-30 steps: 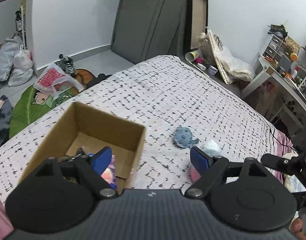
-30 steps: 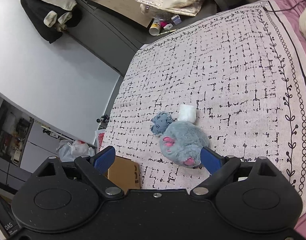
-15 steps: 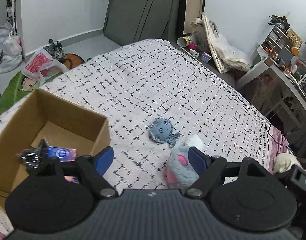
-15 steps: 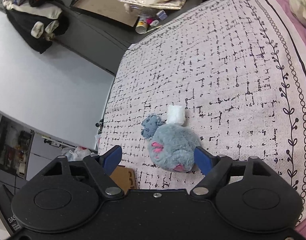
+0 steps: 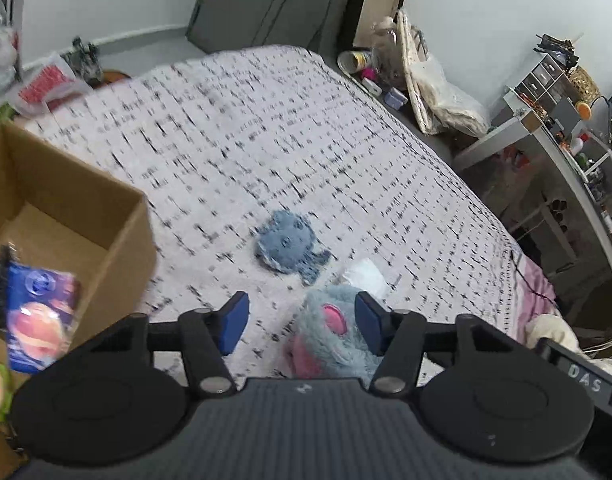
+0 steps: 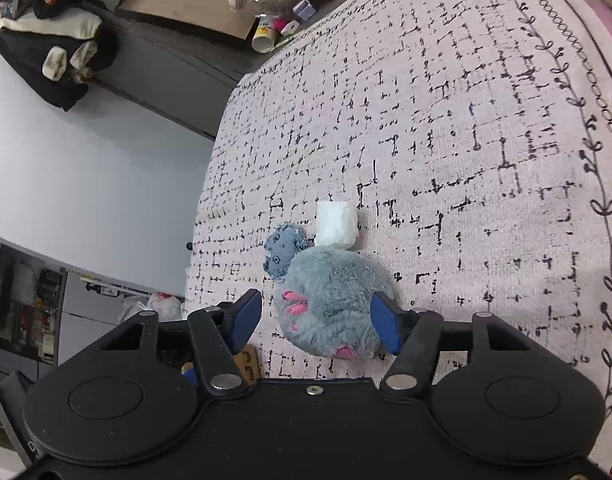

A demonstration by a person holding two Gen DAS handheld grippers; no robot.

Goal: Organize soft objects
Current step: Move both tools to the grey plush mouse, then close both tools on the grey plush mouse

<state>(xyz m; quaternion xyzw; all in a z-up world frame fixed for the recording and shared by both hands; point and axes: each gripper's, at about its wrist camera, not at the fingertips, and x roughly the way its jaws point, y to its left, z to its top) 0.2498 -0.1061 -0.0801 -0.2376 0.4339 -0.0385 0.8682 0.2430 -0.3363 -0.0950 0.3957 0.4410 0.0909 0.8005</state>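
Note:
A fluffy grey plush with pink paws (image 6: 330,304) lies on the patterned bedspread (image 6: 446,120). A small blue octopus plush (image 6: 282,250) and a white soft roll (image 6: 336,226) lie just beyond it. My right gripper (image 6: 318,326) is open, its fingers on either side of the grey plush, not closed on it. In the left wrist view the grey plush (image 5: 330,336) sits by the right finger of my open left gripper (image 5: 302,322), with the octopus (image 5: 288,246) and roll (image 5: 362,274) ahead. An open cardboard box (image 5: 118,236) at left holds a blue packet (image 5: 38,320).
The bed's far edge drops to a floor with bags, a cup and a framed board (image 6: 186,4). A white desk with clutter (image 5: 554,132) stands right of the bed. A pink blanket edge (image 5: 538,284) lies at the bed's right side.
My left gripper swung right, away from the box, toward the plush toys. My right gripper moved closer over the grey plush, which now sits between its fingers.

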